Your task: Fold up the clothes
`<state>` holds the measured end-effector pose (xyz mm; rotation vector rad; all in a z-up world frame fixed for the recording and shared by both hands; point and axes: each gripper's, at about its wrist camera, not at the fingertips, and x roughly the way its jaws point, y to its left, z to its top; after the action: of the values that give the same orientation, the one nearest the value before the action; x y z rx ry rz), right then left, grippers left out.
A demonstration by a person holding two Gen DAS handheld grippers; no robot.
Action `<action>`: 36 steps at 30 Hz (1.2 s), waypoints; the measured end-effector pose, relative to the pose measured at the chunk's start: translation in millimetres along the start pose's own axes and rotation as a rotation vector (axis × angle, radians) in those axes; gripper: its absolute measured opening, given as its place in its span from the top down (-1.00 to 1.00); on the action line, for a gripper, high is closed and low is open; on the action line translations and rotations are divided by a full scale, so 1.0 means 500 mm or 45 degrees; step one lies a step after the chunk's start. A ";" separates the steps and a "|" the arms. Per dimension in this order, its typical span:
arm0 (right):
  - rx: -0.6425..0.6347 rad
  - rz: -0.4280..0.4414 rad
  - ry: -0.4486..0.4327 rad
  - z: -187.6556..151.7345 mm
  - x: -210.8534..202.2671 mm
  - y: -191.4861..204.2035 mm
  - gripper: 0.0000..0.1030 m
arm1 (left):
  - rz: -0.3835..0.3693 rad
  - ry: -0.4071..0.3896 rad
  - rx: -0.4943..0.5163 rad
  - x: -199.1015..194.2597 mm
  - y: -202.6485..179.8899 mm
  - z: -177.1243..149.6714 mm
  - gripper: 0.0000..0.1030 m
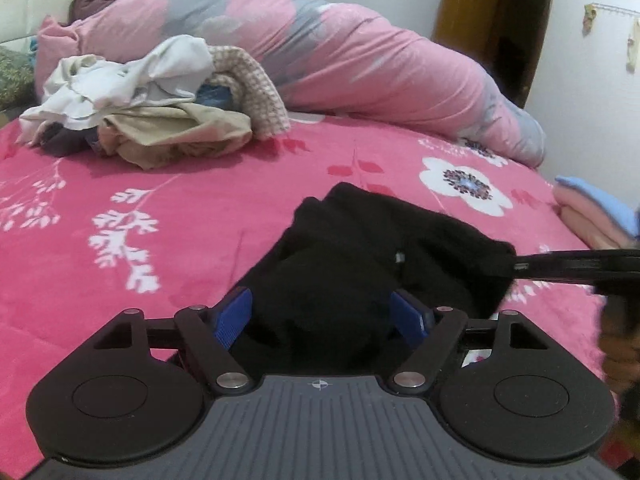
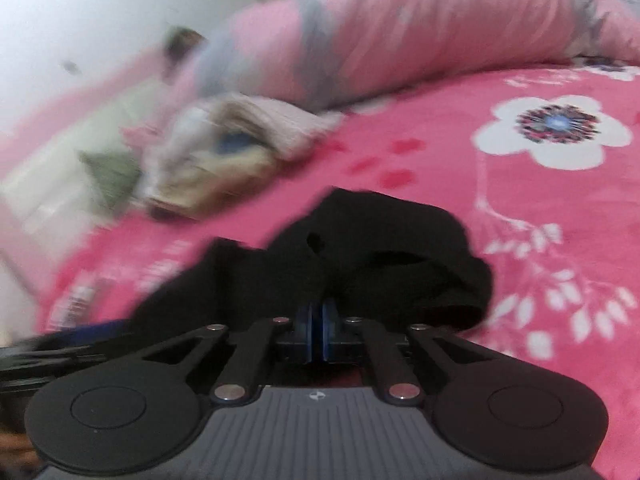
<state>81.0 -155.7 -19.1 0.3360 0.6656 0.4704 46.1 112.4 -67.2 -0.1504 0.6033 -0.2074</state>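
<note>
While the left hand-held gripper point(image 1: 324, 316) hangs low over the bed point(image 1: 160, 248), its blue pads point(image 1: 234, 316) stand spread wide, with a bunched black garment point(image 1: 360, 256) lying loosely between them on the bright pink flowered blanket; I cannot tell whether the pads touch the cloth. From the right of that view the right hand-held gripper point(image 1: 516, 266) reaches in, its tips pinching the garment's far edge. Further back on the bed sits a heap of unfolded clothes point(image 1: 152, 108), white, beige and knitted, against a long rolled pink and grey duvet point(image 1: 340, 48). At the right edge of the bed rests a small folded stack point(image 1: 588, 216), pink below, light blue above. From the right wrist the picture is smeared, but the right hand-held gripper point(image 2: 319, 320) shows its blue pads pressed together on a fold of the black garment point(image 2: 380, 248), which spreads in a rumpled mass ahead of it on the blanket point(image 2: 540, 240). The clothes heap point(image 2: 224, 160) lies well beyond, to the left, beside the duvet point(image 2: 400, 28).
</note>
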 end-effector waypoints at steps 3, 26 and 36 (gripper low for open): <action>0.068 0.144 -0.058 -0.022 -0.095 0.000 0.93 | 0.003 0.009 -0.031 0.017 -0.001 0.010 -0.47; 0.128 -0.075 -0.009 -0.127 -0.380 -0.063 0.23 | -0.036 0.133 0.131 0.070 -0.088 0.021 -0.64; 0.031 -0.051 -0.013 -0.064 -0.139 0.002 0.21 | 0.090 0.113 -0.114 0.068 -0.005 0.037 0.91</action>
<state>12.0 -185.9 -7.0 0.3467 0.6677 0.4223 83.8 103.4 -70.2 -0.2068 0.7057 -0.1188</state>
